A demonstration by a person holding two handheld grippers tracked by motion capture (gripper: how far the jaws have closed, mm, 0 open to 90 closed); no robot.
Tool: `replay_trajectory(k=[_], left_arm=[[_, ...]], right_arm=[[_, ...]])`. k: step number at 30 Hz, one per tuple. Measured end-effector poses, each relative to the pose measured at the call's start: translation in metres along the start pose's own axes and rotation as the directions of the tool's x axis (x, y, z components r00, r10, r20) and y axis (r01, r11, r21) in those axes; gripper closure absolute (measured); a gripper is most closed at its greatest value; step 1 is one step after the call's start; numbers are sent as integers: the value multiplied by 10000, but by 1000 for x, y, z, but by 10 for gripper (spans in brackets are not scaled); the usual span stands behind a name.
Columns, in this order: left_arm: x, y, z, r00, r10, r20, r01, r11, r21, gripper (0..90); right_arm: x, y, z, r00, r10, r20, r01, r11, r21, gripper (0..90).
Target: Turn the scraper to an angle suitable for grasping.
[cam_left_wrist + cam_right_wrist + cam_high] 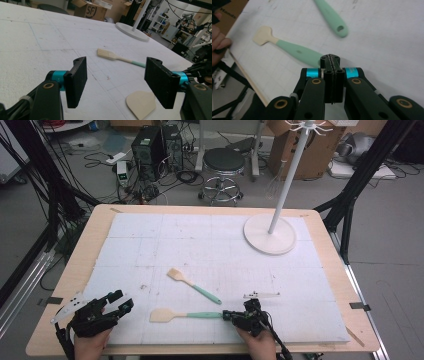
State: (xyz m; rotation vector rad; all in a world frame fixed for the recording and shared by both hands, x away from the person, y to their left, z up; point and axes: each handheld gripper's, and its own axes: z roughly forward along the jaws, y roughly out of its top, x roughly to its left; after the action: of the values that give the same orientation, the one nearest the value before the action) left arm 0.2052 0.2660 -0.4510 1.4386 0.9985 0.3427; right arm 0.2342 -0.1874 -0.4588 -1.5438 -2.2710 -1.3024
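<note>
A white stand (269,234) sits far back on the foam mat (150,240), and a brush (192,284) lies mid-table, nothing blocking. The spatula (180,315) lies near the front edge; the right gripper (231,315), jaws pressed together, meets its handle end. The left gripper (121,304) waits wide apart, left of the blade.

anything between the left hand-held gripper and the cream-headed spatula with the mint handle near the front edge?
Nothing: in the high view, bare white foam mat separates the left hand-held gripper from the cream-headed, mint-handled spatula.
</note>
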Motion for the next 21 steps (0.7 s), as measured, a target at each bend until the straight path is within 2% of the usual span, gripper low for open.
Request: replay_trajectory(k=[7,9,13,15,21], left_arm=[[0,0,0,10000,16,16,-17,10000,15,354],[0,0,0,10000,-2,10,3,10000,-26,354],[1,0,-1,10000,-6,16,6,10000,-17,354],[0,0,-1,10000,-1,25,1,10000,-5,354],[1,0,-1,10000,-22,17,22,10000,-14,354]], right_arm=[[9,2,9,9999,-102,-24,102,9999,-48,900],[10,6,14,9997,-220,78,221,9997,-47,900],[10,13,22,10000,-76,-22,76,10000,-4,900],[12,16,24,9996,-264,82,264,9996,21,900],[13,19,28,9997,-240,82,240,9997,55,900]])
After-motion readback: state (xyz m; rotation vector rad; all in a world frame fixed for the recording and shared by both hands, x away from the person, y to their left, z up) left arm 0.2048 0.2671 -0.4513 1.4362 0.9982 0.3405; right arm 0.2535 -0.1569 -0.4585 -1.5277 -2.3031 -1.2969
